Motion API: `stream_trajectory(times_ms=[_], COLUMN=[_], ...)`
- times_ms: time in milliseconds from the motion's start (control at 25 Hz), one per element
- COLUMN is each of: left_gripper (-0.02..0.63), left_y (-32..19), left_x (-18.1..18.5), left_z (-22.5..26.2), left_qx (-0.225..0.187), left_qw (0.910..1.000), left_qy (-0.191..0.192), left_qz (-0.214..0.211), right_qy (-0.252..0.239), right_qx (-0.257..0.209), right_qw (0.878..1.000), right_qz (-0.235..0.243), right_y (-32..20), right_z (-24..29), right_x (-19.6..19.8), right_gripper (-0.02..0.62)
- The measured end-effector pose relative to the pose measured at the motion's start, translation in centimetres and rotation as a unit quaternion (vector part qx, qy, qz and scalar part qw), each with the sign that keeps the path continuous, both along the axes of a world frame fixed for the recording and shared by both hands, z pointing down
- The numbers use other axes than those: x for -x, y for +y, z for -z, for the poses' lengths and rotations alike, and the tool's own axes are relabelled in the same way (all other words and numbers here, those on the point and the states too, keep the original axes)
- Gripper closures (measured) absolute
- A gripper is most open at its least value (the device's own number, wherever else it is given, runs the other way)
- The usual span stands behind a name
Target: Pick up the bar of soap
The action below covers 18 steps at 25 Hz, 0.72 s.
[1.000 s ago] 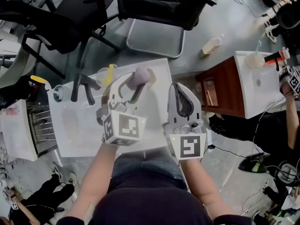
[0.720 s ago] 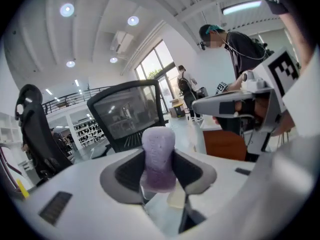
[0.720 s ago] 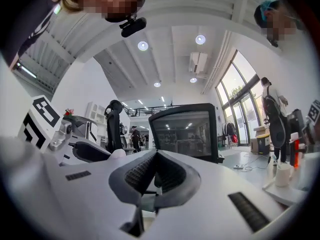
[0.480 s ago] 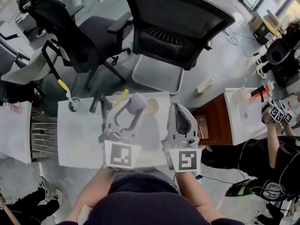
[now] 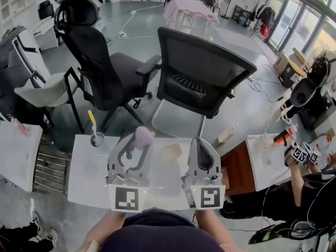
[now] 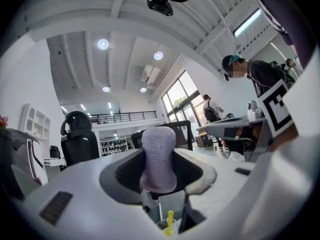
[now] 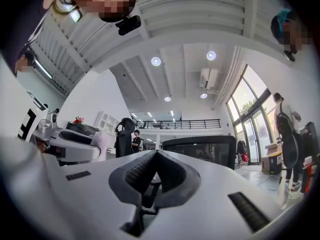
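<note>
Soap bar [image 6: 158,156], lilac, is pinched in the left tongs [image 5: 137,142] and sticks out well past the tips. It is up off the white tabletop [image 5: 84,177], above the far middle of it in the head view. The left gripper view looks up at the ceiling, so the tongs are tilted upward with the bar end-on.

Right tongs [image 5: 199,143] are pressed together on nothing, just right of the left ones. The right gripper view shows the pads meeting, no gap.

Risks, as judgement:
- Only part of the bar seems to be held. Soap is slick, so a quick swing or a tilt could let it pivot or squirt out.
- Squeezing harder may push it forward out of the pads instead of securing it.
- If it slips it drops on the tabletop, maybe onto the cup [image 5: 96,139] with the yellow stick at far left or the beige dish-like thing [image 5: 171,151]. It could also go past the far edge toward the black chair [image 5: 205,77] and the floor.
- The right tongs are closed and can't catch it.
</note>
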<state>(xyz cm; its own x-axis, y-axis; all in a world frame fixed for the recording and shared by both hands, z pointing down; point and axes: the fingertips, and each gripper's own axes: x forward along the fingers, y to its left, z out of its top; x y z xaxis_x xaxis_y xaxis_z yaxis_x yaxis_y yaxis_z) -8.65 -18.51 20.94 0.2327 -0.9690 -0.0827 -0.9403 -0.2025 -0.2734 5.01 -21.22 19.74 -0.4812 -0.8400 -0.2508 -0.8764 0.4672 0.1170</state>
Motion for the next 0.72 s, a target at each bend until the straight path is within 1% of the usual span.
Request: stream_trajectory(times_ms=[280,360,600,720], left_gripper=[0.43,0.43,0.43,0.43], left_y=[1.5,2.0,3.3,3.6], left_x=[4.4,5.6,7.9,8.4], left_z=[1.7,2.1,2.8,2.9], left_qx=[-0.024,-0.03,-0.054,-0.056], left_qw=[0.9987,0.9981,0.9951,0.9948], left_qy=[0.035,0.037,0.058,0.051], left_qz=[0.029,0.038,0.059,0.067], right_qy=[0.006,0.007,0.006,0.013], right_qx=[-0.032,-0.038,-0.042,-0.036], right_qw=[0.999,0.999,0.999,0.999], right_qz=[0.011,0.018,0.03,0.026], right_y=[0.6,1.1,2.0,2.3], right_z=[2.6,3.3,3.7,3.5], right_x=[3.0,4.1,5.7,5.8], right_gripper=[0.58,0.58,0.58,0.58])
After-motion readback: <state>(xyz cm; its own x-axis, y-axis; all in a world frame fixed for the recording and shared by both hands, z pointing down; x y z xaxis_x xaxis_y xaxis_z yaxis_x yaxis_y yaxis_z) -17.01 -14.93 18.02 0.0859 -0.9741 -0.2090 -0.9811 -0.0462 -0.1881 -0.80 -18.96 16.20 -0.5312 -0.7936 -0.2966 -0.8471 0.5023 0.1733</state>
